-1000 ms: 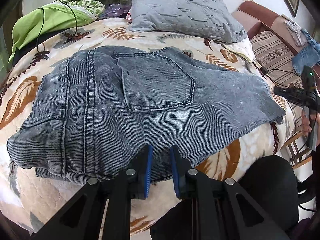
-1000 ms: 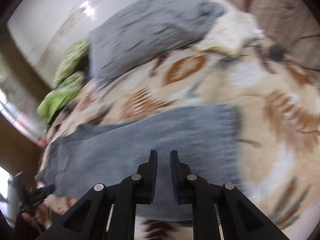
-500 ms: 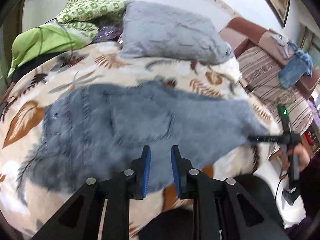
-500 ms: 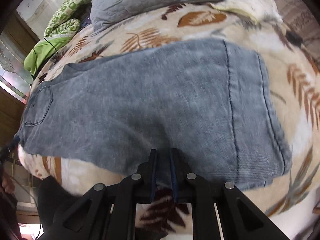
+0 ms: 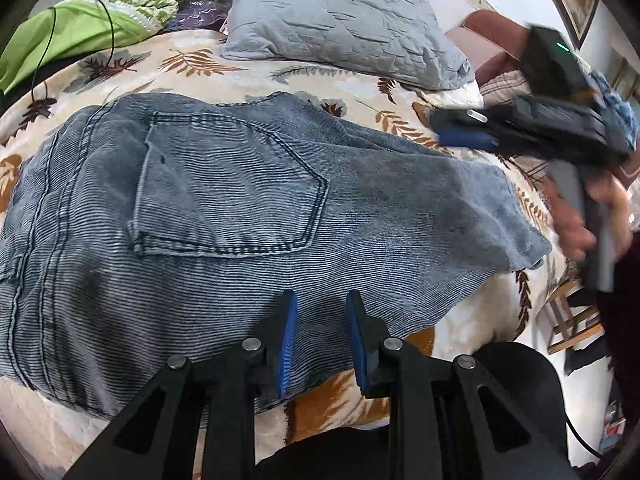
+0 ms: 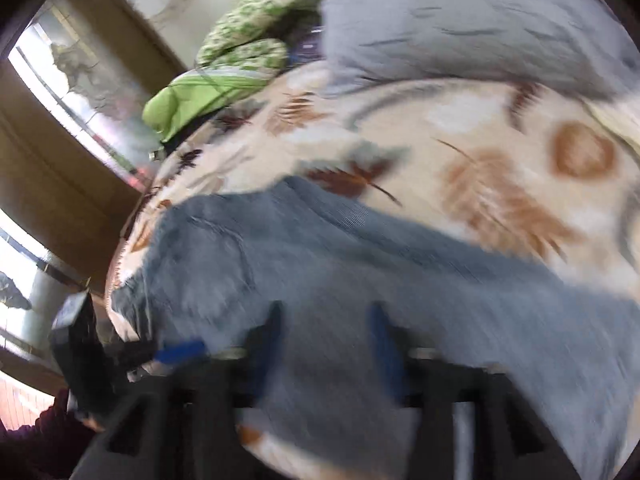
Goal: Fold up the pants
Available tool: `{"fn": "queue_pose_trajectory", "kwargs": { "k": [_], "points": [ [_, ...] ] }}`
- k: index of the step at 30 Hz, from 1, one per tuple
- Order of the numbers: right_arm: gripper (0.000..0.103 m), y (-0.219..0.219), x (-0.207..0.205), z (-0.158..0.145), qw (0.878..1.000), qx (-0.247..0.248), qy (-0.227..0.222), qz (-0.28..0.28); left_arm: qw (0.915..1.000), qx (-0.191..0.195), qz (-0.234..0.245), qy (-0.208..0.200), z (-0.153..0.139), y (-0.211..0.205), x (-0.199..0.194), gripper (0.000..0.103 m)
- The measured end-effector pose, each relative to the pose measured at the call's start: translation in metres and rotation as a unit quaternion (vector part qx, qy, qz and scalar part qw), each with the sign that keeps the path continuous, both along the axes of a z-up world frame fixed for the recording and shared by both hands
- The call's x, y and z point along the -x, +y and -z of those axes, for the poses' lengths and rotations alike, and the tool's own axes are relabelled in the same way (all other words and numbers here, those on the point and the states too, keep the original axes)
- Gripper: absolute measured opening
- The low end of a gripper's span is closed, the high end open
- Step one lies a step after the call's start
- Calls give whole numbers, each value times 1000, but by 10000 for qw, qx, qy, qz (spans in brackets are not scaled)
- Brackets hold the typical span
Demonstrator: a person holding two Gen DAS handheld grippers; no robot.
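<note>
Grey-blue denim pants [image 5: 248, 216] lie flat on the leaf-patterned bedspread [image 5: 328, 80], back pocket up, waist at the left. My left gripper [image 5: 320, 320] hovers over the near edge of the pants, jaws slightly apart and empty. My right gripper [image 5: 464, 132] appears at the right in the left wrist view, above the leg end, hand-held. In the blurred right wrist view the pants [image 6: 360, 280] fill the lower half and my right gripper [image 6: 326, 344] stands open over them, holding nothing. The left gripper [image 6: 176, 352] shows at the lower left there.
A grey quilted pillow [image 5: 344, 28] lies at the head of the bed, green bedding [image 5: 80, 28] at the far left. A brown striped sofa [image 5: 500, 56] stands to the right. A dark chair [image 5: 508, 392] is at the bed's near edge.
My right gripper has opened and swung left over the pants, its view now blurred. My left gripper has come closer to the near edge of the pants.
</note>
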State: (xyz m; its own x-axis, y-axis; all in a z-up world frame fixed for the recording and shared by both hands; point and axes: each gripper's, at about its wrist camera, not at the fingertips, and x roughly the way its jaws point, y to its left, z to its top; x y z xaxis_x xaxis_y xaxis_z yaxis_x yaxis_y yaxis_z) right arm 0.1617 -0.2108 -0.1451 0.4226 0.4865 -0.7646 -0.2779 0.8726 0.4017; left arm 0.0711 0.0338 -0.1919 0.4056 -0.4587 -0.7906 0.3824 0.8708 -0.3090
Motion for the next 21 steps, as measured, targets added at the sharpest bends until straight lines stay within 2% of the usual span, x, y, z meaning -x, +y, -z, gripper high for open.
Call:
{"fn": "queue_pose_trajectory", "kwargs": {
  "k": [4,10,12,13,15,17,18,21],
  "points": [
    [66,37,-45,16,9995,173,84,-238,10000,80,52,-10,3,3,0,25],
    [65,62,-82,41,9961,622,236,-582,9998,165,107,-9,4,6,2,25],
    [57,66,-91,51,9940,716,348,-756,9997,197,113,26,4,7,0,25],
    [47,68,-95,54,9928,741,425,-839,9997,205,118,43,4,7,0,25],
    [34,73,-101,57,9895,909,463,-1023,9996,221,131,85,3,8,-2,25],
    [5,73,-106,55,9890,849,535,-1085,9995,248,136,151,2,9,-3,25],
    [3,74,-106,48,9890,831,488,-1122,9994,264,126,190,3,10,-7,25],
    [3,86,-100,35,9838,1278,205,-1240,9991,303,38,292,2,13,-15,25]
  ]
}}
